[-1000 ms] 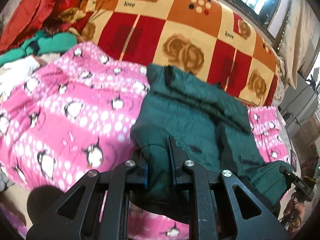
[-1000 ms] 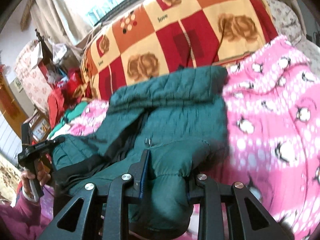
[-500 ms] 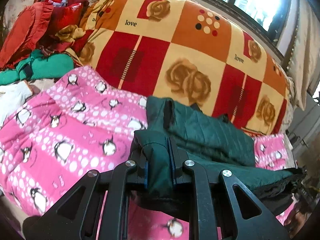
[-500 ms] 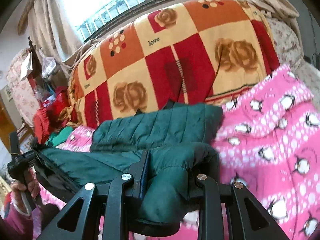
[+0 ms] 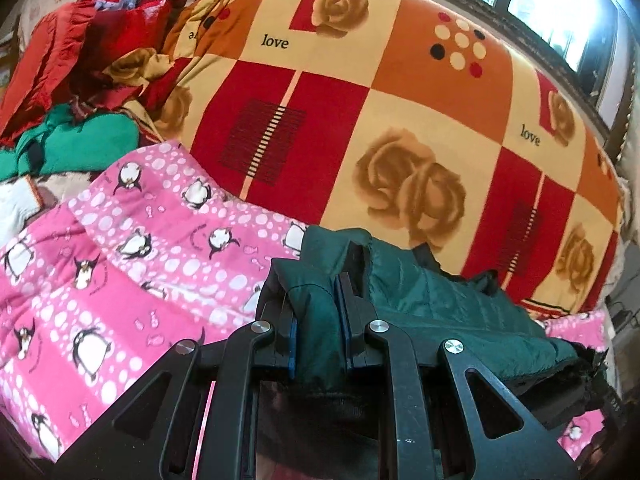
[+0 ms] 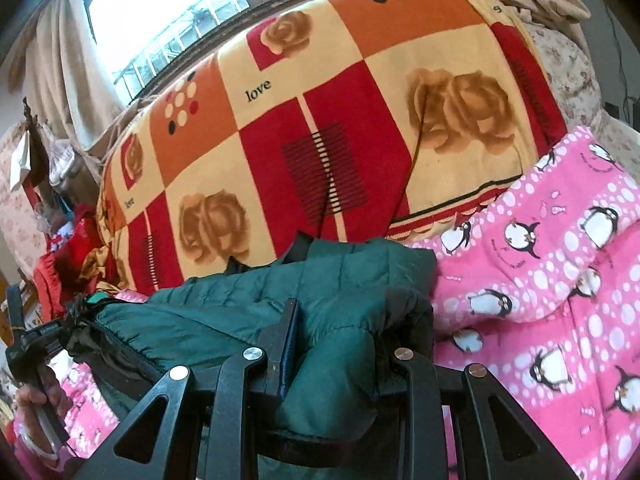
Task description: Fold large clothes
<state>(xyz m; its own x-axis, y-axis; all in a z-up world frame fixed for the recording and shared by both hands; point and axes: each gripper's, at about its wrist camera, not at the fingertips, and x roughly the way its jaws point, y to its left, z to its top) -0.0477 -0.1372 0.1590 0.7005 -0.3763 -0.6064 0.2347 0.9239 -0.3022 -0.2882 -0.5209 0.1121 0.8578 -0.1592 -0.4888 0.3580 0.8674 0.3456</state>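
- We are gripping the dark green quilted puffer jacket [image 5: 432, 304] with both tongs, one at each end of a folded edge.
- Our left tongs [image 5: 318, 320] are pinching a bunched corner of the jacket, the blue-lined pads pressed tight against the fabric from both sides.
- Our right tongs [image 6: 336, 344] are clamped on a thicker padded fold of the same jacket [image 6: 248, 304]; the green fabric is bulging out between and below the pads.
- The jacket is hanging stretched between the two tongs, just above the pink fleece blanket printed with penguins and white dots [image 5: 120, 264], which is covering the bed.
- In the right wrist view the jacket's far end is reaching to the left tongs [image 6: 70, 334], and a hand [image 6: 38, 408] is showing on their handle at the left edge.
- Behind the jacket a large bundle wrapped in a checked red, orange and cream blanket with roses and the word "love" [image 5: 360, 112] is lying along the bed under a bright window [image 6: 168, 12].
- A pile of red and green clothes [image 5: 76, 80] is lying at the far left of the bed in the left wrist view.
- A beige curtain [image 6: 56, 60] is hanging beside the window.
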